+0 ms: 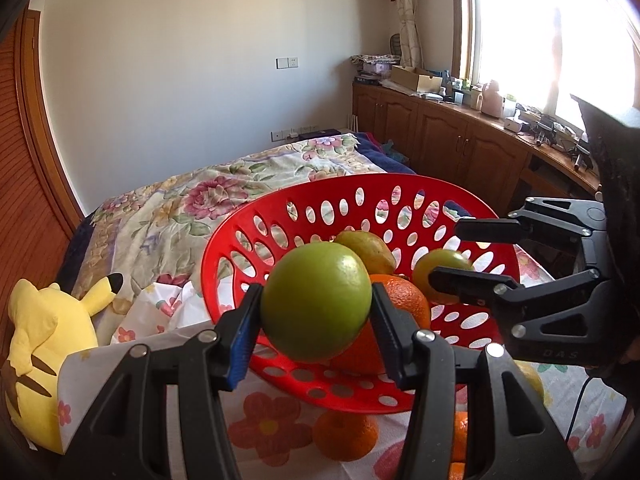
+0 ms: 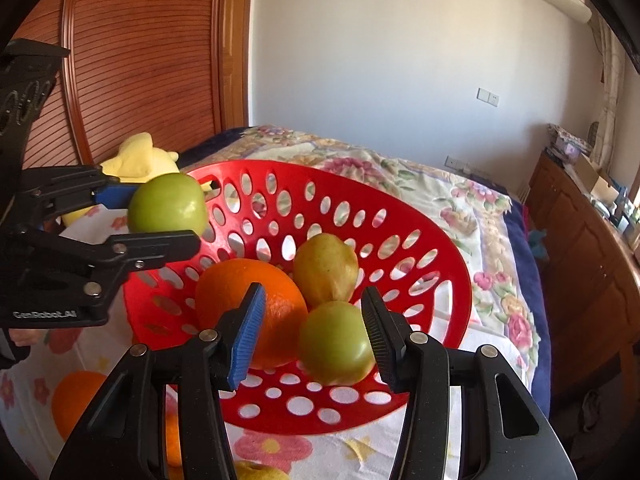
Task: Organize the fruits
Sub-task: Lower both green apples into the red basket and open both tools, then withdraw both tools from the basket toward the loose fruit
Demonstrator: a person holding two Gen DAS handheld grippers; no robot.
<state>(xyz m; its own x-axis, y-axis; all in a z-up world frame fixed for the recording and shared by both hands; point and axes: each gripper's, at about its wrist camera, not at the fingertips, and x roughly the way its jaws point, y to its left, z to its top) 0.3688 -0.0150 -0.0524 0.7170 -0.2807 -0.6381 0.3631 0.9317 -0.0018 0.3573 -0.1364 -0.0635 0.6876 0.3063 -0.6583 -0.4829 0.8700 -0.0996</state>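
Your left gripper and right gripper are black plastic linkages with silver pivot screws. Nearest the red basket, each left finger carries a blue ribbed pad. White lettering marks both bodies; a thin black cable trails behind the right gripper.

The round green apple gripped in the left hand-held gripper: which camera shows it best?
The left wrist view: the round green apple fills the centre, both pads pressed on its sides. The right wrist view shows it smaller, at the left edge by the red perforated plastic basket rim, partly covered by a finger.
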